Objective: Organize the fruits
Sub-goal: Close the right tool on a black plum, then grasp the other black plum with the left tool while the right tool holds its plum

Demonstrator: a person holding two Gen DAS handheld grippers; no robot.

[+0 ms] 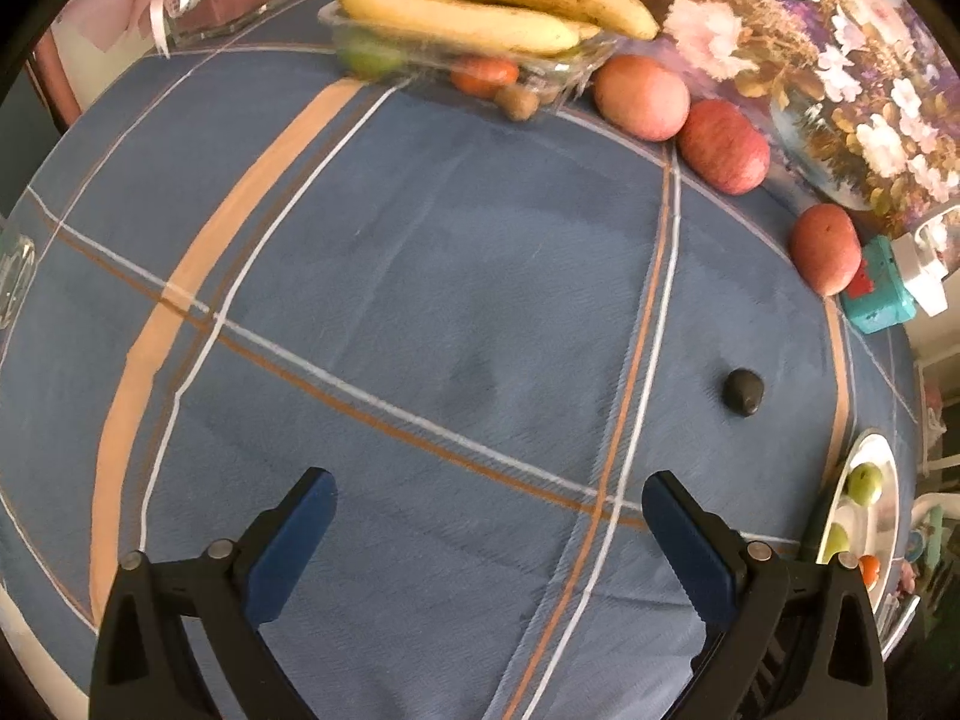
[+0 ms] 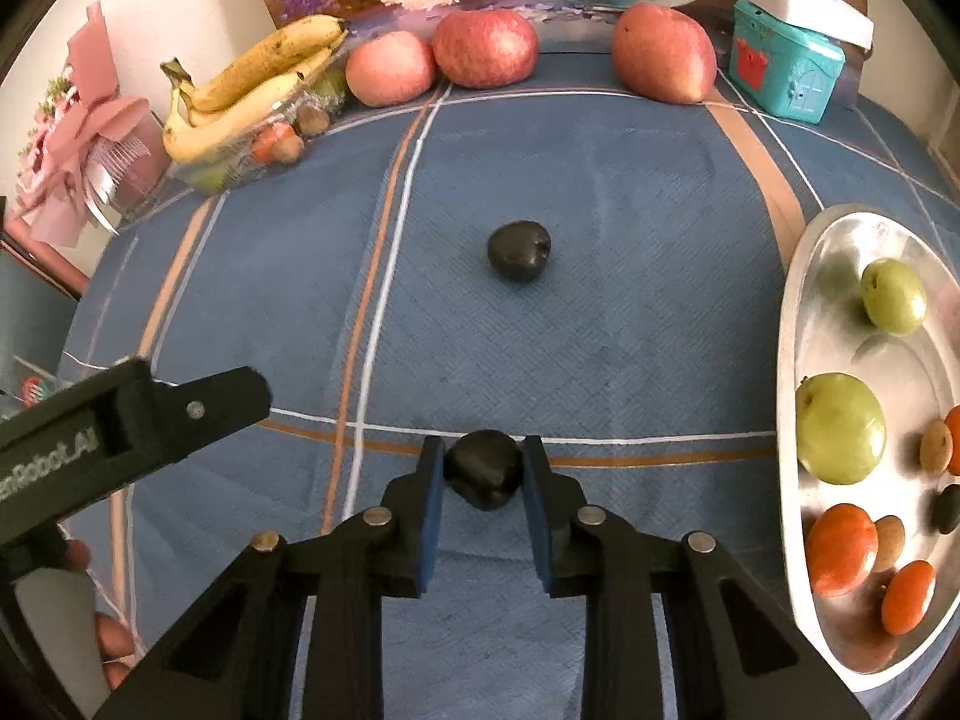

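Plums: my right gripper (image 2: pixel 483 468) jaws grip one, other (image 2: pixel 519 251) loose on desk (image 2: pixel 600 330) | tray (image 2: pixel 798 324) holds green, orange fruit, edge cut off | left gripper (image 1: pixel 489 513) jaws open, empty.

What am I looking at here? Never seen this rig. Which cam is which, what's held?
No robot: a person holds a two-finger claw in each hand, with a fisheye camera on each looking along the fingers. The left view shows the left claw open and empty above the blue tablecloth. The right view shows the right claw shut on a dark fruit. A second dark fruit lies on the cloth. Behind are bananas and three red fruits; a metal plate of small fruits sits right.
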